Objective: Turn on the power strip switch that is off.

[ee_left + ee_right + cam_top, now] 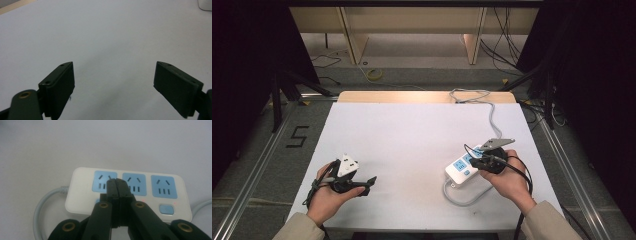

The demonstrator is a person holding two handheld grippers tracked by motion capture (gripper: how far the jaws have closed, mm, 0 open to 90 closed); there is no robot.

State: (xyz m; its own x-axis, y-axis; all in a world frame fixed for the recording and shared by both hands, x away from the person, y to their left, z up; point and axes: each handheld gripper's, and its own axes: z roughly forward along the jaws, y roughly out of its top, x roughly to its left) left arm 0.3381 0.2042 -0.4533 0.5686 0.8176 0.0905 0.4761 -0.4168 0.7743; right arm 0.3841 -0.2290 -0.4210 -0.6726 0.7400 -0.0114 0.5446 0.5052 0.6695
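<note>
A white power strip [460, 170] with blue socket faces lies at the right of the white table; in the right gripper view the power strip [77, 195] shows three blue sockets and a blue switch [166, 209]. My right gripper [117, 180] is shut, its jaws pressed together with nothing between them, tips just above the strip between the left and middle sockets. In the high view the right gripper [474, 161] hovers over the strip. My left gripper [371, 182] rests at the table's left, away from the strip. The left gripper [113, 75] stands open over bare table.
The strip's grey cable [493, 117] runs from the strip to the table's far edge, and a loop of it [464, 198] curls toward the near edge. The table [412, 135] has free room across its middle and left. Dark stands flank both sides.
</note>
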